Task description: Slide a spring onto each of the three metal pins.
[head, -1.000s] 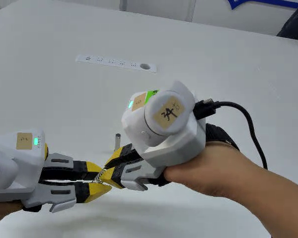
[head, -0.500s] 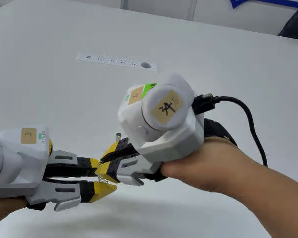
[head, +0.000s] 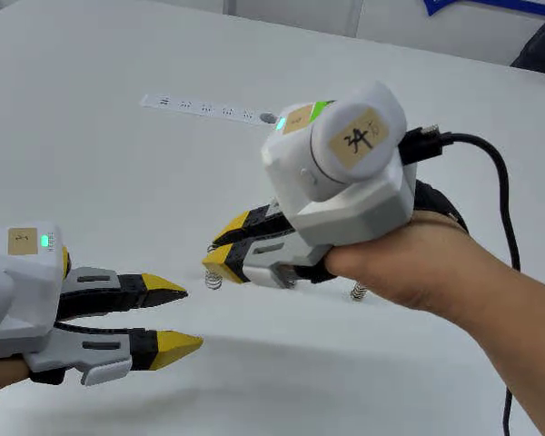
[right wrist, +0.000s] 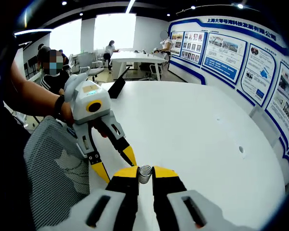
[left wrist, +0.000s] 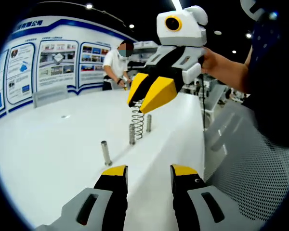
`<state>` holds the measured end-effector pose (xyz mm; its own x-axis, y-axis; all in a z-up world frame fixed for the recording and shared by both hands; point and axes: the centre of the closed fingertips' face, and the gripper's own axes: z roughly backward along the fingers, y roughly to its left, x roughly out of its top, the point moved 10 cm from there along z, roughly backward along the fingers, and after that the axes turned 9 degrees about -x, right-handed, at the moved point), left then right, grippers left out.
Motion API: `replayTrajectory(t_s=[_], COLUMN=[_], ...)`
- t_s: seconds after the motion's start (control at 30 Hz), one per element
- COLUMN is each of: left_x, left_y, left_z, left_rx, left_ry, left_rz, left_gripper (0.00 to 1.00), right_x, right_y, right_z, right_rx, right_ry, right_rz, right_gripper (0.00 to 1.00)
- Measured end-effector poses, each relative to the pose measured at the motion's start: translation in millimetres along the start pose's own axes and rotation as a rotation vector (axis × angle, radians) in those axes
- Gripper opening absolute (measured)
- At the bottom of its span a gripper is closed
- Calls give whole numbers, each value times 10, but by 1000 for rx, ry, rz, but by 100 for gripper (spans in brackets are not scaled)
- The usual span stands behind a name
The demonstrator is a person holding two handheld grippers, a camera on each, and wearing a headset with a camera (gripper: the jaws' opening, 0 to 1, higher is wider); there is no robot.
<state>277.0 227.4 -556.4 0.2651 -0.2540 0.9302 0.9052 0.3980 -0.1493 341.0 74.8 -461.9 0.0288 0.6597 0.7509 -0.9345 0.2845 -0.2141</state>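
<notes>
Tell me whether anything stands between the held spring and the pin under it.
Nothing visible does. In the left gripper view the spring hangs from the right tool, its lower end right at the middle pin. The left tool is open and short of both.

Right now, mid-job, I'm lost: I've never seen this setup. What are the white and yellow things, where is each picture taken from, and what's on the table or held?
There is no robot arm: a person holds a two-jaw gripper in each hand. One picture comes from a headset camera looking down; the two round ones come from a camera riding on each gripper. The left gripper is open and holds nothing. The right gripper pinches a spring, which hangs close to three upright metal pins on the white table. A second spring sits on the table near the right hand.
</notes>
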Motion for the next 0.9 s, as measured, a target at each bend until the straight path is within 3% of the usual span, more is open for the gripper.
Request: replayTrajectory(t_s=[0.2, 0.37, 0.6, 0.9], left_x=[-27, -56, -66, -81], left_y=[8, 16, 17, 12], left_z=[40, 70, 98, 95], left_rx=[21, 36, 47, 51], left_ry=[-4, -4, -6, -8], left_rz=[15, 25, 35, 46], left_gripper=[40, 43, 44, 45], right_x=[55, 55, -9, -76], right_y=[-224, -345, -434, -409], right_z=[-1, -90, -244, -391], right_rx=[-77, -112, -124, -103], right_ry=[-31, -43, -25, -7], right_rz=[-22, -39, -63, -67], right_gripper=[11, 11, 11, 11])
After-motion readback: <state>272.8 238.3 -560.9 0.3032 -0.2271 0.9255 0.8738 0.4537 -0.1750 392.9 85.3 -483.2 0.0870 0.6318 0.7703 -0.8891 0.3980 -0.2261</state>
